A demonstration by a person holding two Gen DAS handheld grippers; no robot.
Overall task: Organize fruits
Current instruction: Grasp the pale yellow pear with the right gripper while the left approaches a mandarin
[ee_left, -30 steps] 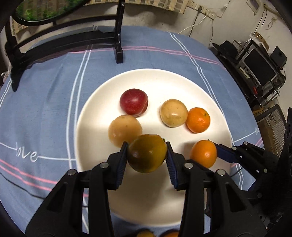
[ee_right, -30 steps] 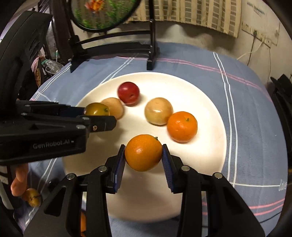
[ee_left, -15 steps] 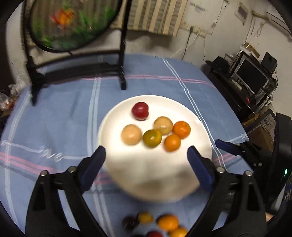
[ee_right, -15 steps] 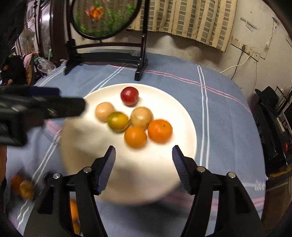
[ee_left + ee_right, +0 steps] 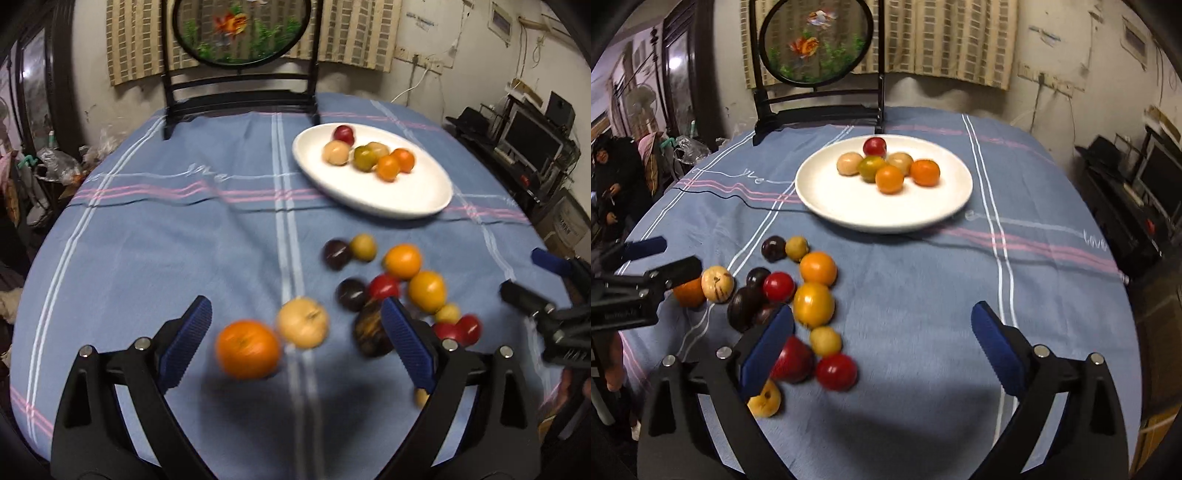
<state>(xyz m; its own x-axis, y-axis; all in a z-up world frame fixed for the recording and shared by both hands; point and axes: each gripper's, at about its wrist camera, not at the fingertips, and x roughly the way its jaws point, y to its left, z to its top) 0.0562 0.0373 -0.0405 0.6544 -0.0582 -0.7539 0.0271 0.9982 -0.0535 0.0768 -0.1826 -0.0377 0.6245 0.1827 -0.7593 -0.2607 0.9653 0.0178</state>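
Fruits sit in two groups: six small round ones clustered on the white oval ceramic plate (image 5: 849,210) at the far middle of the table (image 5: 923,295), and a loose pile of about a dozen on the blue striped tablecloth (image 5: 166,240) nearer us. We have both grippers empty. Left gripper (image 5: 295,332) has its fingers spread wide, hovering over the big blurred orange (image 5: 247,349) and the pale tan round fruit (image 5: 303,323). Right gripper (image 5: 882,339) is also spread wide, with the dark red fruit (image 5: 796,360) and the glossy red round fruit (image 5: 836,371) beside its left finger, not between the fingers.

Step in hand, as we judge it: pick the next loose fruit for the plate. For the left, we centre the orange between the fingers, since it sits off toward the left one, then drop low so the pads meet its widest part. It touches the tan fruit, so we come in from the free side to avoid nudging. For the right, we shift left over the glossy red one, which has neighbours close by. We close gently; round fruit rolls. We keep the two grippers apart over the pile.
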